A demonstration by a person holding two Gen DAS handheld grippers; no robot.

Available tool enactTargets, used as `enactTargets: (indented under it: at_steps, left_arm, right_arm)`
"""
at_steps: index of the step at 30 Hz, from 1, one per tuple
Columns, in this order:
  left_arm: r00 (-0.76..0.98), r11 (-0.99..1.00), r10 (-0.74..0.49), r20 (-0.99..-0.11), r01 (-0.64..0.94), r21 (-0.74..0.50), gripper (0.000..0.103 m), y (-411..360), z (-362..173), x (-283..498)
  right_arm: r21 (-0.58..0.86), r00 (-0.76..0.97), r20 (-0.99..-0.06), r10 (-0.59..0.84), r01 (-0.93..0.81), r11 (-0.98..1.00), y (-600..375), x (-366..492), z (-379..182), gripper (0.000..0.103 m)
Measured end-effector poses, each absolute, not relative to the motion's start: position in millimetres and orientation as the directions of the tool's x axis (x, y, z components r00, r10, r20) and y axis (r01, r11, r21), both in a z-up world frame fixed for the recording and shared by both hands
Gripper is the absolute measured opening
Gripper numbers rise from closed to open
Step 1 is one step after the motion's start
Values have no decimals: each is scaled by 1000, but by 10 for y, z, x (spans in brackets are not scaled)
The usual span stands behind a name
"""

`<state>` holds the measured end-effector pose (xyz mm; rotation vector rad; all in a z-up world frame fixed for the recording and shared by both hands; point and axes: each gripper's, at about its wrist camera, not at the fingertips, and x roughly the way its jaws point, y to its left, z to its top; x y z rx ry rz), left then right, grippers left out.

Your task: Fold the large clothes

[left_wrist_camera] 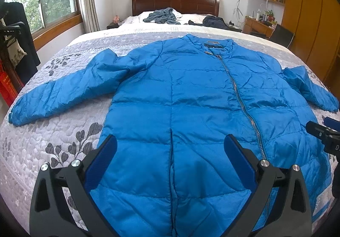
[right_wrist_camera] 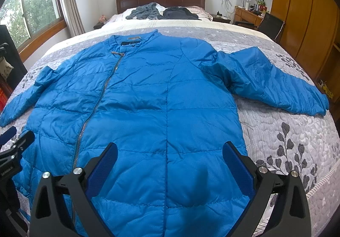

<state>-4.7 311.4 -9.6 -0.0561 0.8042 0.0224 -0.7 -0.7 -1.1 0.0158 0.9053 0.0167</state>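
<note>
A big blue quilted jacket [left_wrist_camera: 191, 96] [right_wrist_camera: 148, 98] lies flat and zipped on the bed, collar toward the headboard, both sleeves spread out sideways. My left gripper [left_wrist_camera: 170, 145] hovers open over the jacket's lower left half, nothing between its fingers. My right gripper [right_wrist_camera: 170, 152] hovers open over the lower right half, also empty. The right gripper's tip [left_wrist_camera: 323, 130] shows at the right edge of the left wrist view. The left gripper [right_wrist_camera: 14, 143] shows at the left edge of the right wrist view. The jacket's hem is hidden under the grippers.
The bed [left_wrist_camera: 53, 130] has a grey floral quilt [right_wrist_camera: 286, 141]. Grey and dark clothes [left_wrist_camera: 163, 16] [right_wrist_camera: 178, 13] lie heaped near the wooden headboard [left_wrist_camera: 174, 2]. Windows stand on the left, a wooden wardrobe [right_wrist_camera: 308, 13], desk and black chair [right_wrist_camera: 272, 24] on the right.
</note>
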Motion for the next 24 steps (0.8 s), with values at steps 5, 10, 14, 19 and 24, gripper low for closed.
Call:
enactTargets:
  at_steps: [5,10,14,19,24]
  left_arm:
    - [694,998,1,-720,-43,-40,100,3125,-94,-49]
    - [694,998,3,-720,-43,-36,100,3125,-97,-52]
    - [694,998,4,-720,-43,-36,100,3124,-99,-52]
    - [694,999,6,-720,-44,-33,100,3128,-104,-52]
    - [695,999,7,-719,-44,-33,100,3121,-106,-56]
  right_arm:
    - [21,617,-787,22,-9,1000,-7,-8,-12,99]
    - [21,617,-787,21,-8,1000,-7,-9,-13,99]
    - [21,616,-788,21,-7,1000,-8,-7,-17,99]
    - [22,613,-789,22,-7,1000,-5,-7,-23,99]
    - [22,613,-790,22,-7,1000,-4,-7,-23,99]
